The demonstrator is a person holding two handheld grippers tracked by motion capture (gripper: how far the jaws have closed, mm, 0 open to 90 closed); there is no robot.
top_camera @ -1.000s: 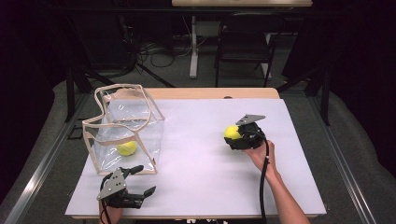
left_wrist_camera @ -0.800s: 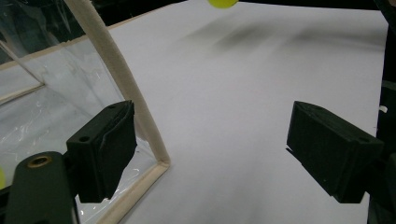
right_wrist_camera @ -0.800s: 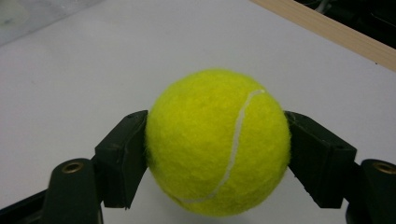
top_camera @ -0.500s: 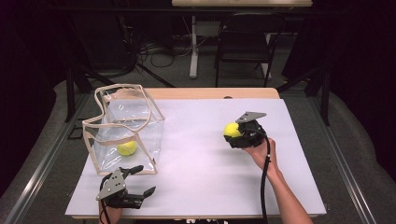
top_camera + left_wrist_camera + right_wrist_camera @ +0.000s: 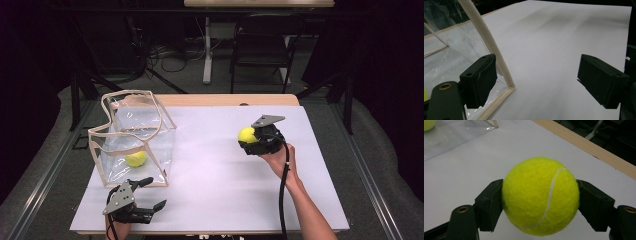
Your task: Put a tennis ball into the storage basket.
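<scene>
No readable brand or writing on anything. Right tongs (image 5: 540, 202) clenched on tennis ball (image 5: 541, 196): fuzzy yellow-green felt sphere, white curved seam; black blocky pads press both sides, ball held above desk (image 5: 215, 165) right of centre. Desk top smooth matte white, pale wood edge at far side. Clear plastic bag (image 5: 132, 140), boxy, glossy crinkled film, beige fabric trim, stands at desk left; second tennis ball (image 5: 135, 158) inside. Left tongs (image 5: 148, 194) released, nothing between pads, just beside bag's near corner.
</scene>
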